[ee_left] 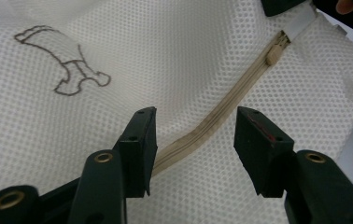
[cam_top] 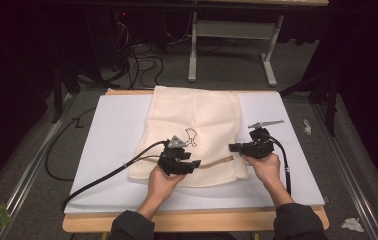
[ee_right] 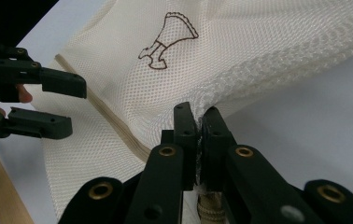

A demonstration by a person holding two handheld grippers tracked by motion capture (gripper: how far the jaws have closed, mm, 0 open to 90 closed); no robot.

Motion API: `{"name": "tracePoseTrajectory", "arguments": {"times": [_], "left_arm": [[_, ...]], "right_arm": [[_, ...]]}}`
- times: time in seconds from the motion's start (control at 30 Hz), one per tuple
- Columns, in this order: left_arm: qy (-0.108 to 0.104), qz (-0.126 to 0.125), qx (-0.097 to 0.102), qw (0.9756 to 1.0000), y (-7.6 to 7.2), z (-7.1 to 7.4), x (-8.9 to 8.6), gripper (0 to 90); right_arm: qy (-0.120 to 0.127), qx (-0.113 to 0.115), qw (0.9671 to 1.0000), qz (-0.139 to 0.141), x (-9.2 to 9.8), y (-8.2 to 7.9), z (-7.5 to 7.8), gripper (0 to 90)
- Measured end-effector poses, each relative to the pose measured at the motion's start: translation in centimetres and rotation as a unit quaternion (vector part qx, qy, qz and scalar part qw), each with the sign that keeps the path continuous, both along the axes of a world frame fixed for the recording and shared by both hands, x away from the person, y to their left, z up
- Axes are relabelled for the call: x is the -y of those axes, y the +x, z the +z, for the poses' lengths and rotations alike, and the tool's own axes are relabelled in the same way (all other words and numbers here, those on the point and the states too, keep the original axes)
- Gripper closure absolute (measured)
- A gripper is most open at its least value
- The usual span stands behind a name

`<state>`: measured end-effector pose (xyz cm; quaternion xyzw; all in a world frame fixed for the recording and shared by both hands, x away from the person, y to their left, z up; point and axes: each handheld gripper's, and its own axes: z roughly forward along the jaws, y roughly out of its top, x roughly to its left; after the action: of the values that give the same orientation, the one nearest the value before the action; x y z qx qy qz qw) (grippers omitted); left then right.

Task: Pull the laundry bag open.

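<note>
A dark room surrounds the table [cam_top: 287, 212], with black cables [cam_top: 142, 62] coiled on the grey floor [cam_top: 227, 75] beyond its far edge and a white frame leg [cam_top: 193, 47] standing there. A white sheet [cam_top: 112, 135] covers most of the wooden top. On it, centred and reaching to the far edge, lies a cream mesh bag [cam_top: 197, 117] printed with a small outline drawing [ee_left: 62, 65], its zipper [ee_left: 221, 112] running along the near side. The left gripper [cam_top: 186, 166] hovers over the zipper, jaws apart around nothing. The right gripper [ee_right: 199, 135] is clamped on the bag's near right corner.
</note>
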<state>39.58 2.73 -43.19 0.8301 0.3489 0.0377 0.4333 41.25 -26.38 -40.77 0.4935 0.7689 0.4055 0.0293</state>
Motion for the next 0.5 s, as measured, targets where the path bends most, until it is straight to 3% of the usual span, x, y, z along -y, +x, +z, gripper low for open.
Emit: {"name": "tracePoseTrajectory", "arguments": {"times": [0.3, 0.4, 0.5], "left_arm": [[-0.014, -0.033, -0.017, 0.9992, -0.1, 0.1, 2.2, 54.1], [-0.033, -0.037, -0.026, 0.9985, 0.1, 0.1, 2.7, 56.1], [-0.032, -0.034, -0.034, 0.9983, 0.6, -0.2, 2.8, 58.3]], "right_arm": [[0.000, 0.003, 1.0000, 0.004, -0.5, 0.1, 0.0, 88.6], [0.002, 0.001, 1.0000, 0.005, -0.7, 0.0, -0.1, 88.6], [0.000, 0.002, 1.0000, 0.007, -0.9, 0.0, -0.1, 88.6]]}}
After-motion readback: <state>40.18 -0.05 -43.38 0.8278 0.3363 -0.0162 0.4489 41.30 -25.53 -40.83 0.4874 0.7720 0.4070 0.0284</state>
